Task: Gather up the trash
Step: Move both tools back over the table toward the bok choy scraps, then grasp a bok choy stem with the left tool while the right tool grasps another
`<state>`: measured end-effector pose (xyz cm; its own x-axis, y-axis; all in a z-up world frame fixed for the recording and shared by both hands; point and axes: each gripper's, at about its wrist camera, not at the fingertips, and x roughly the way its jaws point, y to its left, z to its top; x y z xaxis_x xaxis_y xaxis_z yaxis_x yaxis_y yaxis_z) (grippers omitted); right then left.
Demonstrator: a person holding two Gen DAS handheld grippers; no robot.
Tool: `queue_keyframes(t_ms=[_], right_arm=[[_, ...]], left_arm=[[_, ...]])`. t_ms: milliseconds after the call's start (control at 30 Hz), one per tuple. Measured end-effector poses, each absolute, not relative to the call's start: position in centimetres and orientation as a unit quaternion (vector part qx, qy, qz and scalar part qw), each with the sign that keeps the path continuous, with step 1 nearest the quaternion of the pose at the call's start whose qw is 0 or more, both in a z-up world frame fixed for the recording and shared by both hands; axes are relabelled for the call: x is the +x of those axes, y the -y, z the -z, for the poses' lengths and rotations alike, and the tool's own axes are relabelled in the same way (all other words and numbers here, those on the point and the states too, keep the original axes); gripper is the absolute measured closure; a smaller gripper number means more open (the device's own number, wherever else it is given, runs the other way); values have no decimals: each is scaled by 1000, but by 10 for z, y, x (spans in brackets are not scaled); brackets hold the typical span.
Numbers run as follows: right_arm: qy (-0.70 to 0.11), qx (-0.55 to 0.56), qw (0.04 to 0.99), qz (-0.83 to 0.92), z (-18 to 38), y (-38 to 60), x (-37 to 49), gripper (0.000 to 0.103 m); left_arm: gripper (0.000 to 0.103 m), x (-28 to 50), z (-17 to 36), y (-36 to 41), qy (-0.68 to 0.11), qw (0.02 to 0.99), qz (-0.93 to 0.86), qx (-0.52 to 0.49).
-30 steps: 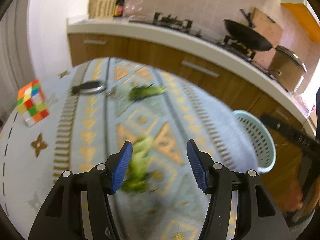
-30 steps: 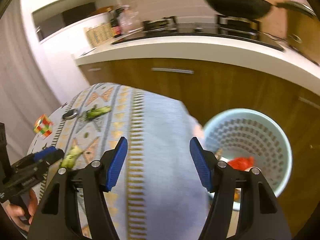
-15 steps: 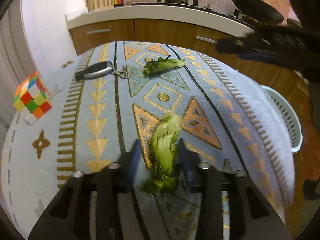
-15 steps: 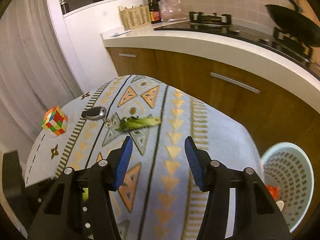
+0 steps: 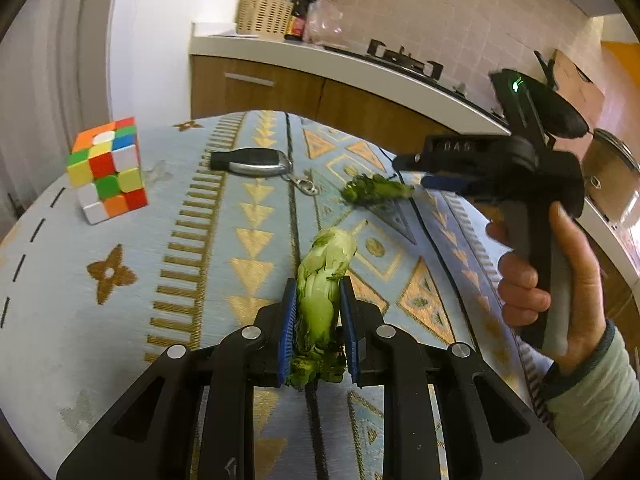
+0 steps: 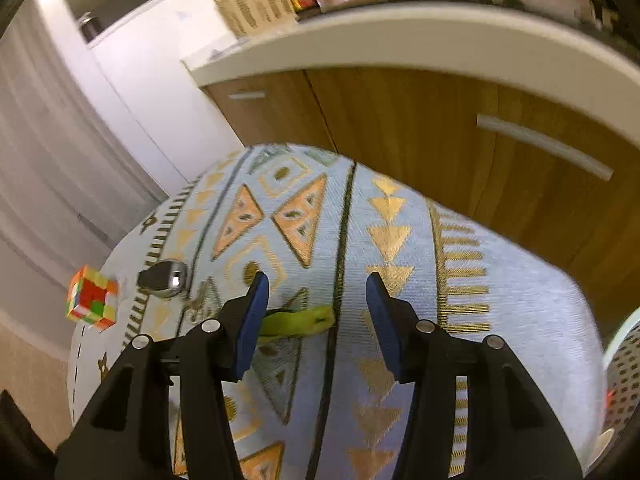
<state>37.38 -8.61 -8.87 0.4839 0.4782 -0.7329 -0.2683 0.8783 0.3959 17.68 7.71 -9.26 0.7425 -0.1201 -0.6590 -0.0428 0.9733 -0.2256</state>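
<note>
My left gripper (image 5: 318, 322): closing, pinching a lettuce stalk (image 5: 320, 292).
My right gripper (image 6: 316, 320): spread, closing around a green scrap (image 6: 298, 322).
Basket (image 6: 624, 364): contents unclear.

The patterned tablecloth (image 5: 120, 320) carries 2 vegetable scraps (image 5: 324, 280), car key (image 5: 252, 162), puzzle cube (image 5: 106, 170).

A pale blue woven tablecloth (image 5: 224, 264) carries gold triangles, orange diamonds and dark stripes. On its left stands a puzzle cube (image 5: 107, 170) of red, green, yellow, orange and white squares. Two light-to-dark green vegetable scraps (image 5: 320, 300) (image 5: 374, 192) lie near a black-and-silver key fob (image 5: 252, 161).
</note>
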Motion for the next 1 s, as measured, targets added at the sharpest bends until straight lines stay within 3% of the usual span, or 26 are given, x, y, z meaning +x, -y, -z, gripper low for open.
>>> queue_keyframes(t_ms=[33, 167, 467, 667, 800, 1000], right_arm=[[-463, 120, 846, -236, 91, 84, 372, 63], [-478, 96, 826, -283, 93, 69, 348, 67], [-481, 42, 784, -391, 72, 53, 270, 67], [-446, -33, 805, -390, 60, 45, 243, 67], [-426, -95, 819, -372, 66, 33, 241, 56], [-412, -147, 830, -346, 92, 11, 253, 56]], left_arm=[[84, 177, 93, -78, -358, 926, 19, -117], [84, 174, 92, -86, -351, 926, 10, -136], [84, 166, 91, -112, -330, 923, -46, -192], [84, 167, 93, -117, -332, 919, -45, -206], [84, 169, 92, -115, -331, 921, -41, -200], [84, 169, 91, -109, -329, 925, -39, -185]])
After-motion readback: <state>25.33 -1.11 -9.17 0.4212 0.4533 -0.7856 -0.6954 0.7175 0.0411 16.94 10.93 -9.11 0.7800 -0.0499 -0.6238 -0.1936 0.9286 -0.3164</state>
